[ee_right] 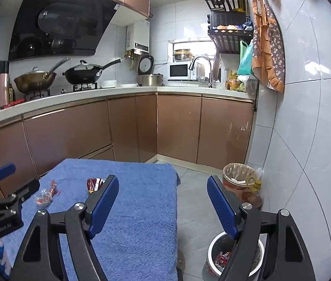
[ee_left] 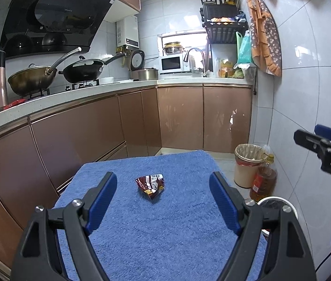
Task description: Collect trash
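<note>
A crumpled dark red wrapper [ee_left: 150,185] lies on the blue towel [ee_left: 165,234]; my left gripper [ee_left: 163,201] is open and empty just short of it. In the right wrist view the wrapper [ee_right: 94,183] is partly hidden by a finger, and a clear-and-red candy wrapper [ee_right: 47,194] lies to its left. My right gripper [ee_right: 163,203] is open and empty over the towel's right edge, above a small white-rimmed bin [ee_right: 214,253] holding red wrappers. The left gripper [ee_right: 4,187] shows at the left; the right gripper [ee_left: 315,140] shows at the right of the left wrist view.
A beige lined trash can [ee_right: 238,180] and an oil bottle [ee_left: 262,180] stand by the right wall. Brown cabinets [ee_left: 95,128] run along the left and back. The small bin's rim [ee_left: 275,200] shows beside the towel.
</note>
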`<action>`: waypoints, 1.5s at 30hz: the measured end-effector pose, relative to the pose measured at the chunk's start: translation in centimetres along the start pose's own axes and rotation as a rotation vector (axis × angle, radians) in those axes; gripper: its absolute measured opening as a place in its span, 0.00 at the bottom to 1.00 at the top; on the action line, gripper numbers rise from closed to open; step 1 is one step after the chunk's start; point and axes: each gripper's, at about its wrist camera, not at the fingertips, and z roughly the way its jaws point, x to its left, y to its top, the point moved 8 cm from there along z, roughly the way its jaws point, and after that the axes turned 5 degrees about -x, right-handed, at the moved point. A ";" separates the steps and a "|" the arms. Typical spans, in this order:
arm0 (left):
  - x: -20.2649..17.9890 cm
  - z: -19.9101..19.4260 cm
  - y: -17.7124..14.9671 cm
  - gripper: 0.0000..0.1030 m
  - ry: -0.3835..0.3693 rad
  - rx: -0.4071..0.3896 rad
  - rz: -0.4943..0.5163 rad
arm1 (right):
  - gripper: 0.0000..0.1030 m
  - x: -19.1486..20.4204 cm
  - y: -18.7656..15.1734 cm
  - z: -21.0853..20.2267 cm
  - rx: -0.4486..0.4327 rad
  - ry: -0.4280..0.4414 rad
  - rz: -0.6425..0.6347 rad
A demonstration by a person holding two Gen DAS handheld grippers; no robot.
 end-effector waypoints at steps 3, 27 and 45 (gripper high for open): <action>-0.2 -0.6 0.2 0.78 0.005 -0.008 0.007 | 0.76 -0.2 0.5 -0.5 -0.015 0.004 0.006; -0.6 -0.1 0.5 0.78 0.000 0.001 0.019 | 0.77 -3.0 -1.3 0.5 0.030 -0.003 0.083; -0.8 0.0 0.4 0.78 -0.023 0.000 0.008 | 0.77 -3.3 -1.5 0.6 0.038 0.009 0.057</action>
